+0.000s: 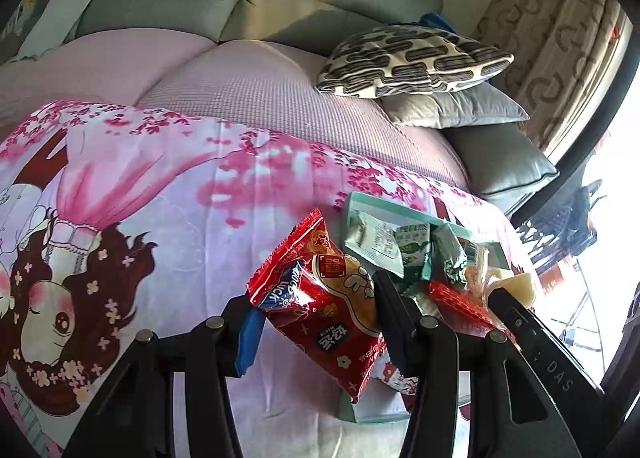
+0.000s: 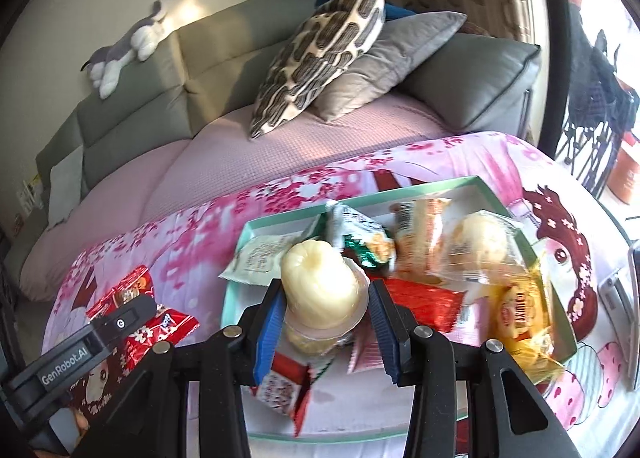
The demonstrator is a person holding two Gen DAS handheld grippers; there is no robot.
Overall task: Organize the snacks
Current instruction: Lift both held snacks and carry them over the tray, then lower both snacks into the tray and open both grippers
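My left gripper [image 1: 320, 324] is shut on a red snack packet [image 1: 320, 298], held off the pink cartoon cloth just left of a mint-green tray [image 1: 362, 200]. My right gripper [image 2: 326, 322] is shut on a pale yellow jelly cup [image 2: 320, 282], holding it over the near left part of the tray [image 2: 420, 187]. The tray holds several packets: green ones [image 2: 362, 236], clear bread packs [image 2: 476, 246], a red one [image 2: 420, 300] and a yellow one [image 2: 520, 312]. The red packet [image 2: 164, 328] also shows at the lower left of the right wrist view.
The pink cartoon cloth [image 1: 160, 198] covers the table, with a sofa behind it under a pink cover [image 2: 192, 162]. A patterned cushion [image 2: 320, 54] and grey cushions [image 2: 400, 46] lean at the sofa's right end. A plush toy [image 2: 128, 46] lies on the backrest. A small red-and-white packet [image 2: 280, 386] lies below the jelly cup.
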